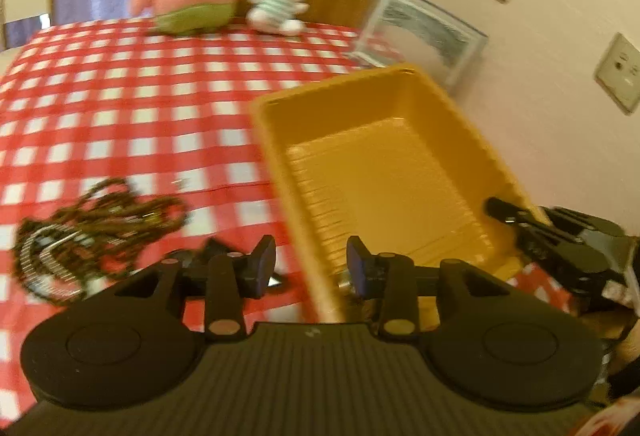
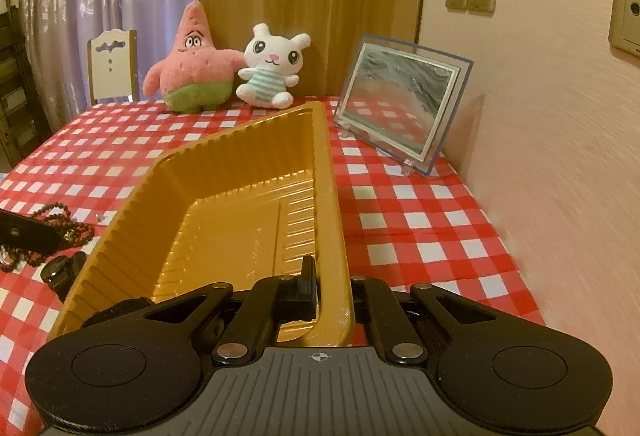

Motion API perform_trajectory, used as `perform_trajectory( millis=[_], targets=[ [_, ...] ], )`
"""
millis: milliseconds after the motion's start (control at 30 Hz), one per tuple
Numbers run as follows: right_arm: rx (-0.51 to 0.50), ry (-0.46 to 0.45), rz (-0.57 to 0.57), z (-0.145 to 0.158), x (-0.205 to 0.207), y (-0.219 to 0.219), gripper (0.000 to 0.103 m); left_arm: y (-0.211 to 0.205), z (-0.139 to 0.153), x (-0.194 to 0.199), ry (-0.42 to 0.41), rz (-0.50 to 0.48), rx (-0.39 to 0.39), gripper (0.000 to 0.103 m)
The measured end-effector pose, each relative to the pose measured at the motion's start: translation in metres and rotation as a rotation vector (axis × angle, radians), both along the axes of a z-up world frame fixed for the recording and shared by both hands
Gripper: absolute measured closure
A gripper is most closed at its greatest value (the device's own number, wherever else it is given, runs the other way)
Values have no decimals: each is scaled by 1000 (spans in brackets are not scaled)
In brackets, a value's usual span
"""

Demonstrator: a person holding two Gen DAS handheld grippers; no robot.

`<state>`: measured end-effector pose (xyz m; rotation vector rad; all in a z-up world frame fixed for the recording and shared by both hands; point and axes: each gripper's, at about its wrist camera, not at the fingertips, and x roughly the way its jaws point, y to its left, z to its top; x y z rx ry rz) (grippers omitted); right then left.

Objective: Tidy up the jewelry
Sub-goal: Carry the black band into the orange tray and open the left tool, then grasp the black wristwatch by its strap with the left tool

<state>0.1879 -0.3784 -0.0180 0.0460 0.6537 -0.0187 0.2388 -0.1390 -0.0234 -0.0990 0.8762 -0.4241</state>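
While the tangled jewelry (image 1: 92,232) lies heaped on the checked tablecloth (image 1: 120,95), just left of the yellow tray (image 2: 224,211), my left gripper (image 1: 312,264) hangs above the tray's near left edge, its jaws parted with nothing between them. My right gripper (image 2: 328,288) is pinching the tray's right rim, one finger inside the wall. Beyond the tray sit a pink plush star (image 2: 192,63), a white plush bunny (image 2: 272,67) and a framed picture (image 2: 400,103) by the wall.
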Motion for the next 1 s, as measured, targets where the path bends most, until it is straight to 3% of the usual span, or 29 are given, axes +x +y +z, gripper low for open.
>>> perform_trajectory(
  millis=[367, 700, 867, 1000],
  targets=[
    [0, 18, -30, 2, -4, 2, 99, 46, -27, 4, 52, 123, 178, 62],
    [-4, 22, -27, 1, -3, 2, 99, 22, -40, 19, 59, 182, 185, 44],
    [-3, 18, -23, 1, -3, 2, 99, 9, -48, 31, 55, 236, 200, 44],
    [1, 18, -21, 1, -4, 2, 99, 3, -56, 35, 56, 238, 254, 44]
  ],
)
